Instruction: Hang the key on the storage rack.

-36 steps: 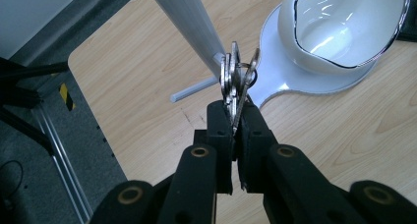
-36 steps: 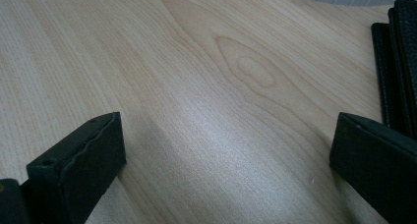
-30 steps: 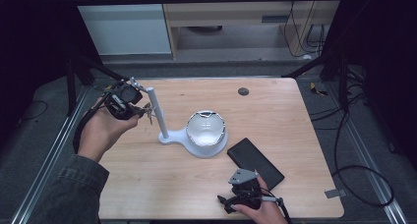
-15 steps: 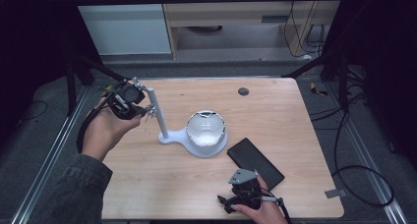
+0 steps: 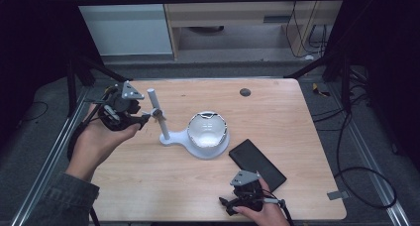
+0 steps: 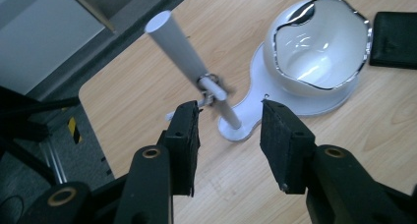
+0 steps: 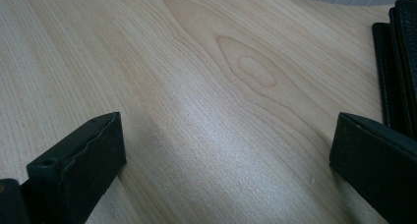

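Note:
A white stand [image 5: 171,137] sits mid-table, with a leaning post [image 5: 157,112] and a glossy white bowl [image 5: 208,129] on one base. In the left gripper view the post [image 6: 179,47] carries a short side peg with a thin metal ring [image 6: 209,81], and the bowl [image 6: 319,52] lies beyond it. My left gripper [image 5: 147,117] is open just left of the post, level with the peg; its jaws [image 6: 230,111] stand either side of the lower post without touching it. Open and holding nothing, my right gripper [image 5: 227,203] hovers low over bare wood [image 7: 226,130] near the front edge.
A black flat case [image 5: 257,164] lies right of the bowl, close behind my right gripper, and reaches into the right gripper view [image 7: 401,62]. A small dark round hole [image 5: 244,91] marks the far side of the wooden table [image 5: 297,127]. Metal rails run beside the table.
My left gripper has edged slightly nearer the post. The right gripper, stand and case have not moved.

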